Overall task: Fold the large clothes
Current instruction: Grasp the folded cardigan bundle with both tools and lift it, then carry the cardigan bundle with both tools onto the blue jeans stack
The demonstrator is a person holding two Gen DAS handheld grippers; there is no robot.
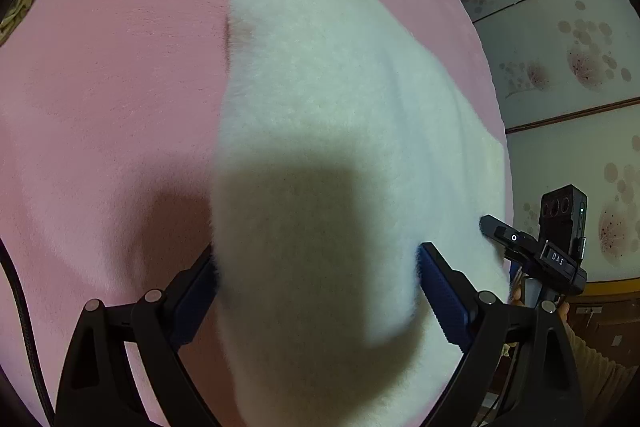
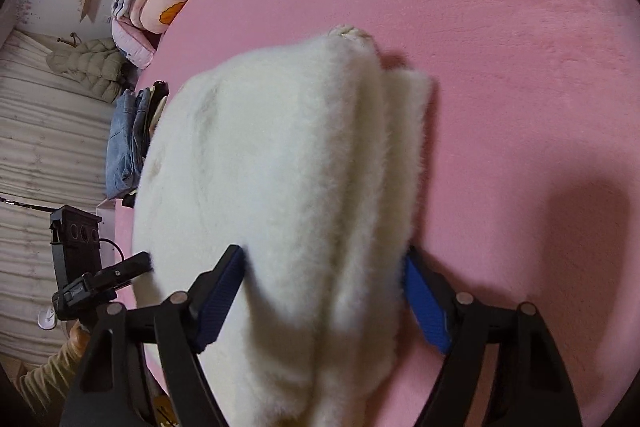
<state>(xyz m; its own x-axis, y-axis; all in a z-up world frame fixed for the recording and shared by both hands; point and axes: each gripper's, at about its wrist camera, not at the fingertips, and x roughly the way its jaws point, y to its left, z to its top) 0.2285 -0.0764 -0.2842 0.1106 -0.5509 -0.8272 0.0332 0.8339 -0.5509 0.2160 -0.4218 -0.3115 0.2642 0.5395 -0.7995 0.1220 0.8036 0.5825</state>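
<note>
Left wrist view: you have the white fleece garment (image 1: 320, 131) gathered in both grippers over the pink bed (image 1: 100, 107), mid-fold.

Your left gripper (image 1: 316, 291) is clenched on a thick bundle of fleece, and your right gripper (image 2: 324, 299) is grasping the stacked layers with its blue pads (image 2: 424, 307) against the pile. The garment lies along the bed's edge, with folded jeans (image 2: 126, 143) just beyond. Judging from this, the next move calls for laying the held end flat and letting go evenly.
</note>
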